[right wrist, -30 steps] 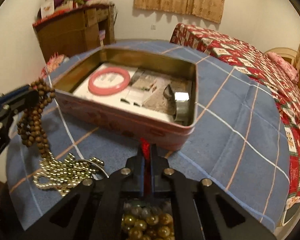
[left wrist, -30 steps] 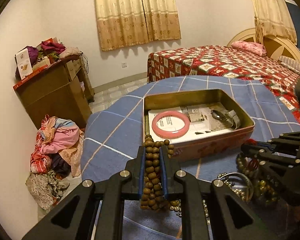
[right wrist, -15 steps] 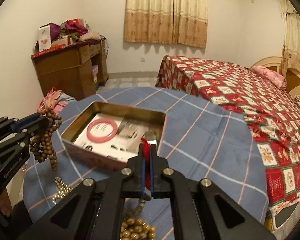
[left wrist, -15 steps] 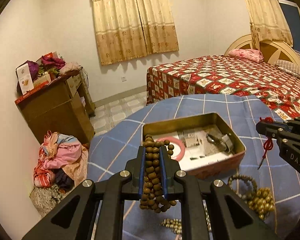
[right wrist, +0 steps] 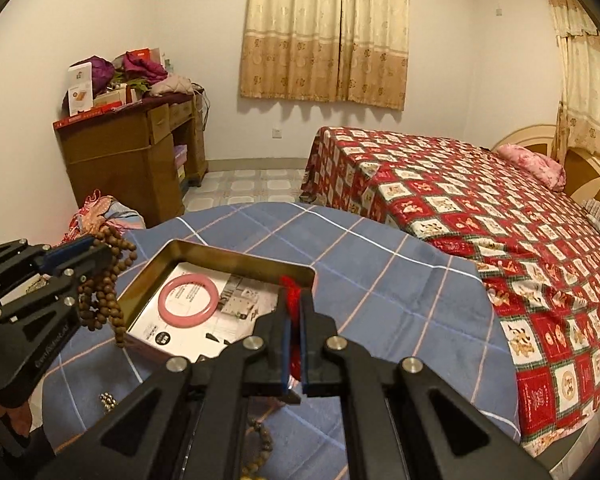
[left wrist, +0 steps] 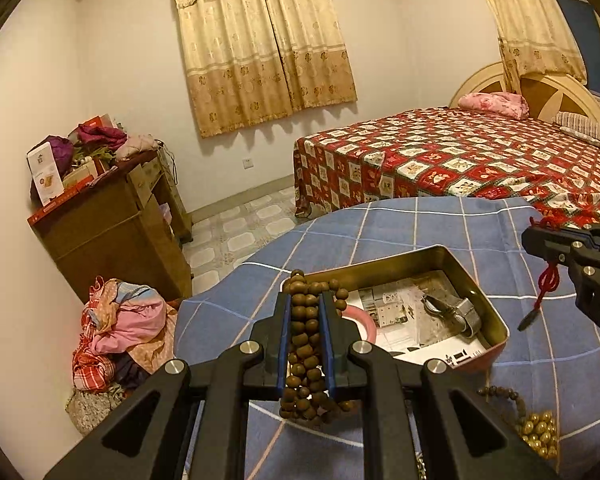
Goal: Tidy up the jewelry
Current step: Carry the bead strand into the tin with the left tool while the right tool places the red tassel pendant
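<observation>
Both hand-held grippers hang above the open tin (left wrist: 496,322) on the blue-check bench (left wrist: 440,224), presumably so their loads drop in: the left hand-held gripper (left wrist: 306,300) is clamped on a wooden bead string (left wrist: 305,332), the right hand-held gripper (right wrist: 294,314) pinched tight on a red knotted cord (right wrist: 290,284). Only the left view shows the watch (left wrist: 450,312) in the tin and gold beads (left wrist: 540,432) left on the bench; the right view shows the pink bangle (right wrist: 188,297) whole.
</observation>
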{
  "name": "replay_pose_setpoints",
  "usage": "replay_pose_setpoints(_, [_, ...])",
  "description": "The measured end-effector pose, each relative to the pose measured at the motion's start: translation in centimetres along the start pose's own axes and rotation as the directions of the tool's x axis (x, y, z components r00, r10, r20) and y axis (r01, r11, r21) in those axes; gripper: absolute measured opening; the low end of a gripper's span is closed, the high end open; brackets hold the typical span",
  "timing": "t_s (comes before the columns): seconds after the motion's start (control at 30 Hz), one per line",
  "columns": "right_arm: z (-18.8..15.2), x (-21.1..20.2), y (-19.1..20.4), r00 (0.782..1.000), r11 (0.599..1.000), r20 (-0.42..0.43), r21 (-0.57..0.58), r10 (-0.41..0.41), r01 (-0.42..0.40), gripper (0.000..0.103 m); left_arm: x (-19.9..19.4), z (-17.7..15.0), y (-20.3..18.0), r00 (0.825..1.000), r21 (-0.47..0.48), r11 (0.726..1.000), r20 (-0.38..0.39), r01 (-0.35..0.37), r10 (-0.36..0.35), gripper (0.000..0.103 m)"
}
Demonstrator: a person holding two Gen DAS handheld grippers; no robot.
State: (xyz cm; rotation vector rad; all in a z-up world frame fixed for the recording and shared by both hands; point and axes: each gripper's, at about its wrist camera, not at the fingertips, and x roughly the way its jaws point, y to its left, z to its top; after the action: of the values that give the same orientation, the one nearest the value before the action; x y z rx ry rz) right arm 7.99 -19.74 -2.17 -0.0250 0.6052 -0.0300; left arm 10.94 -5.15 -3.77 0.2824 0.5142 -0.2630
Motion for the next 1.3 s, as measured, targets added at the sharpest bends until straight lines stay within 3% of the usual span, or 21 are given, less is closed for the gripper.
replay_pose_setpoints(1.3, [1.4, 6.8, 2.0, 0.997, 0.998, -0.077, -0.069, -0.016, 0.011, 0.004, 6.7, 1.4, -0.7, 0.997, 0.034, 0.998, -0.053, -0.049, 0.051, 0.013])
